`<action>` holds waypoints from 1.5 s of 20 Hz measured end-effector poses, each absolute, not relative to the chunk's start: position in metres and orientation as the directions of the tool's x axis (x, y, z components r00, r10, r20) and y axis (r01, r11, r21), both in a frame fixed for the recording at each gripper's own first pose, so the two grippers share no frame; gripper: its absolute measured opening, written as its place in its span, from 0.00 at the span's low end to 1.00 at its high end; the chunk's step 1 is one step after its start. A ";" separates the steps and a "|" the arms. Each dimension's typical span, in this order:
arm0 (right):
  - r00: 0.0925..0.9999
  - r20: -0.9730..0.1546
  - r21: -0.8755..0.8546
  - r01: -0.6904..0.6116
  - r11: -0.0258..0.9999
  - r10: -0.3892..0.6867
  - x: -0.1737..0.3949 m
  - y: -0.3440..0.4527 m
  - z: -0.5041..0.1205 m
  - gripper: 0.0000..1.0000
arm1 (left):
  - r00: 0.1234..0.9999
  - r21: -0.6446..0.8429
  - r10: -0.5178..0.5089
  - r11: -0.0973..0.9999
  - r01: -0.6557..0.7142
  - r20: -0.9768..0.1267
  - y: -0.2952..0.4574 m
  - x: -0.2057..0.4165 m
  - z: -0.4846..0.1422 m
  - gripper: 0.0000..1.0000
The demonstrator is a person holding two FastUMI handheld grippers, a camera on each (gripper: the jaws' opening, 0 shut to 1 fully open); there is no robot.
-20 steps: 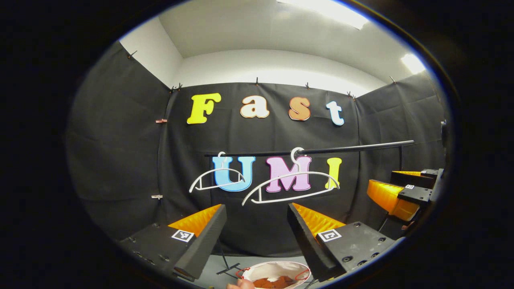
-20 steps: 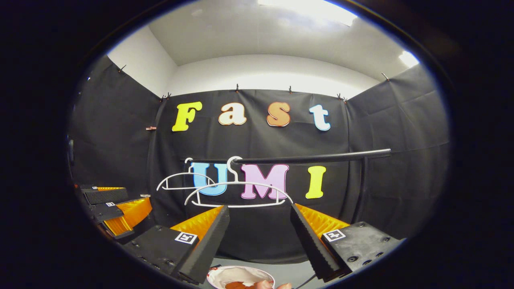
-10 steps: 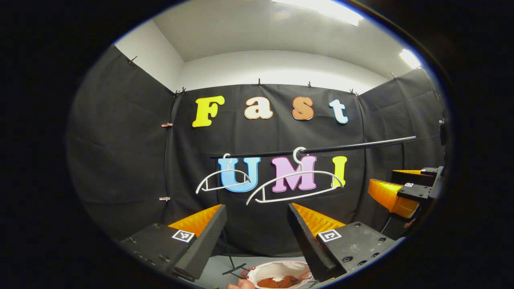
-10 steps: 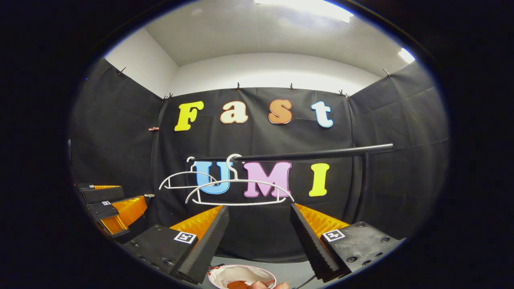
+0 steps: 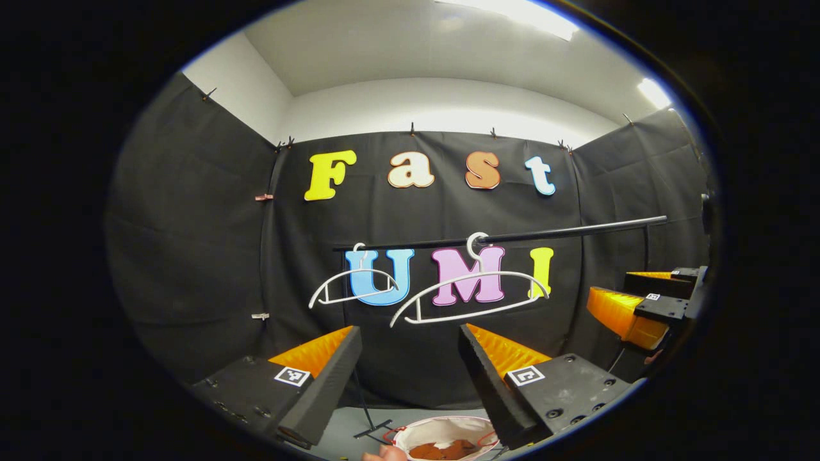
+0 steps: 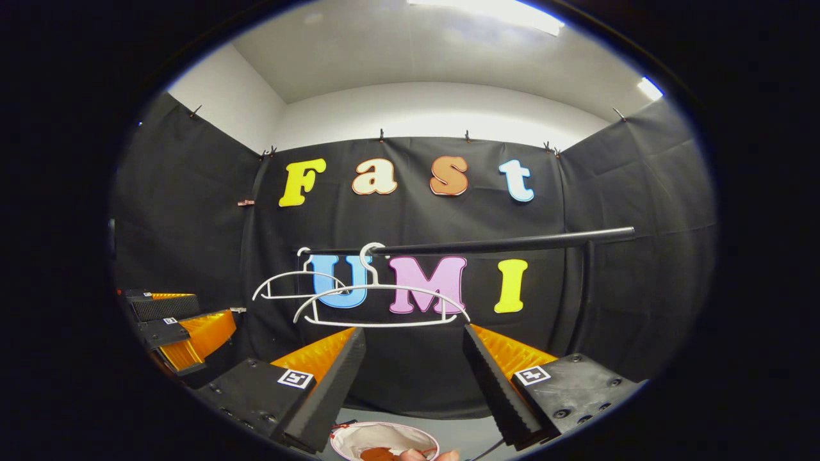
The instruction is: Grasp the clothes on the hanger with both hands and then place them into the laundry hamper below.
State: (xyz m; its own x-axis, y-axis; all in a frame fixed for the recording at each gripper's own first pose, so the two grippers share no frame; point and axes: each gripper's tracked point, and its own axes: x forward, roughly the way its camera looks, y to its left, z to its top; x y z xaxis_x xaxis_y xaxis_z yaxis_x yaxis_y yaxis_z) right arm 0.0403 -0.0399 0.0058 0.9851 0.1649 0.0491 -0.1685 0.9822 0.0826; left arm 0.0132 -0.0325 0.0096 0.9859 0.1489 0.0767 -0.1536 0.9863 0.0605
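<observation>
Two bare white hangers (image 5: pixel 471 298) (image 5: pixel 352 287) hang on a black rail (image 5: pixel 512 237); they appear again in the right gripper view (image 6: pixel 381 304) (image 6: pixel 288 286). Below stands a white laundry hamper (image 5: pixel 445 430) with a red-brown garment (image 5: pixel 448 450) lying inside, also seen as the hamper (image 6: pixel 384 438) in the right gripper view. My left gripper (image 5: pixel 410 378) is open, raised in front of the hangers, holding nothing. My right gripper (image 6: pixel 413 381) is open and empty too. The right gripper shows off to the side (image 5: pixel 640 304), and the left gripper likewise (image 6: pixel 176 323).
The rail's black upright (image 6: pixel 580 294) stands at the right and its foot (image 5: pixel 371 426) rests on the grey floor. A fingertip of a hand (image 5: pixel 384 453) peeks in at the bottom edge beside the hamper. Black cloth walls close in the booth.
Both views have shifted slightly; the hangers sit a little higher and to the right than one second ago. Both grippers stay open, and the garment stays in the hamper.
</observation>
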 end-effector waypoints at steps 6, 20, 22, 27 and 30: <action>0.985 0.049 0.074 -0.167 0.983 0.164 0.041 -0.041 0.005 0.98 | 0.987 0.080 0.142 0.986 -0.148 0.076 -0.038 0.013 0.009 0.96; 0.988 0.038 0.068 -0.153 0.986 0.150 0.037 -0.051 0.000 0.98 | 0.988 0.094 0.140 0.985 -0.146 0.066 -0.048 0.013 0.009 0.94; 0.989 0.035 0.070 -0.149 0.986 0.147 0.037 -0.052 0.000 0.98 | 0.988 0.093 0.138 0.985 -0.145 0.069 -0.049 0.011 0.010 0.94; 0.989 0.034 0.071 -0.145 0.987 0.143 0.034 -0.053 0.000 0.98 | 0.988 0.090 0.143 0.985 -0.148 0.067 -0.048 0.009 0.010 0.95; 0.989 0.031 0.070 -0.143 0.987 0.142 0.034 -0.053 -0.002 0.98 | 0.987 0.087 0.145 0.985 -0.150 0.066 -0.047 0.008 0.009 0.95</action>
